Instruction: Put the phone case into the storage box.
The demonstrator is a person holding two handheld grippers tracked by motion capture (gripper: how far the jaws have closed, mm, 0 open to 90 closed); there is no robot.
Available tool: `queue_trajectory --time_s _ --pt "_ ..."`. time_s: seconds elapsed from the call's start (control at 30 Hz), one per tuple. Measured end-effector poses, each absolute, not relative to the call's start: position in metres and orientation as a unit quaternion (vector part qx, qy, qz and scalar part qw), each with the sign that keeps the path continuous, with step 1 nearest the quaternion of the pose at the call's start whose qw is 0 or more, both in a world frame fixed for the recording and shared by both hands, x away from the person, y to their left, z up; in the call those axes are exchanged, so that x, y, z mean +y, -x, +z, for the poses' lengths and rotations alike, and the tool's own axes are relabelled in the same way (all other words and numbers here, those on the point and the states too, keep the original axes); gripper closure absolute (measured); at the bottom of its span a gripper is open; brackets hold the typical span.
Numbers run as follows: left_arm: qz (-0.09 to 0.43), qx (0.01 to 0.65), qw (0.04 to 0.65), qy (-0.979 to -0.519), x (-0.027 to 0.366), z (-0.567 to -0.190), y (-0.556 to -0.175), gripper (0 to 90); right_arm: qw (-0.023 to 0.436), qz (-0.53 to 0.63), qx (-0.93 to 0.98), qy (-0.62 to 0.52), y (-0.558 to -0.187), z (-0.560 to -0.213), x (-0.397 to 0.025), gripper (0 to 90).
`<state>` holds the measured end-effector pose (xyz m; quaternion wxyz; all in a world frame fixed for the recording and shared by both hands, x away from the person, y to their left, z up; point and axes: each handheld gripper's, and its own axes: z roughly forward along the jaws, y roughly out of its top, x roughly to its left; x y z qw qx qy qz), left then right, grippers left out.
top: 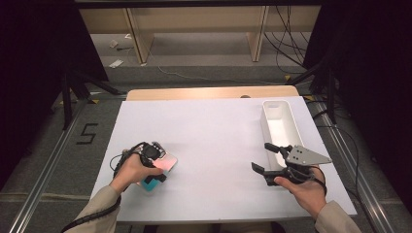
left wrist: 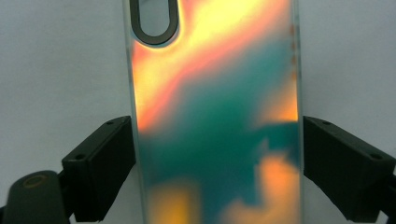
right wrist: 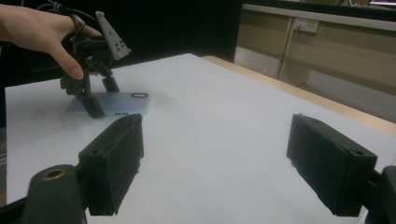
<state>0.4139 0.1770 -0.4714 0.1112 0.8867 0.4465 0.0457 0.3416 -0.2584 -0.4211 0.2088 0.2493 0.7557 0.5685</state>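
Closest to us: iridescent phone case (left wrist: 215, 116), flat on the white worktop (top: 214, 145), lying between the jaws of the left gripper (left wrist: 219, 163). We see the jaws bracketing its long sides low on the case, the left jaw touching or nearly so, a thin sliver of gap on the right. So: closing on it, not clearly clamped yet. We can't tell contact from the high view, where the hand (top: 133, 170) covers most of it.

Case sits near the front-left of the worktop, camera cutout (left wrist: 154, 21) pointing away from the left gripper.

Right gripper (top: 272, 162) hovers wide open, holding nothing, just beside the near end of the white tray (top: 279, 121) on the right side.

Risks as we judge them:
- Case is thin and slick; jaws grab only the edges, so it could pop out or tilt on lift.
- Low grip, far end overhangs; could droop or swing.
- Squeezing a flexible shell may bow it.

Room: wide bare worktop between the two grippers, nothing in the path to the tray. Front edge of the worktop is near the case, so a slip toward us could go off. Tray is narrow, so we need lengthwise alignment.
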Motion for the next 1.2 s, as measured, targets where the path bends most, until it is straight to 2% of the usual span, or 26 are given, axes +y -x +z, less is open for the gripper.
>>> queue_trajectory --time_s 0.3,1.2 --pt "0.047 0.45 0.114 -0.884 0.1772 -0.4709 -0.4125 15.3 0.209 0.568 0.756 -0.249 -0.3415 -0.4213 -0.2582 19.5" --pt "0.052 0.453 0.125 -0.881 0.1788 -0.4708 -0.4093 16.8 0.206 0.573 0.753 -0.249 -0.3412 -0.4206 -0.2579 19.4"
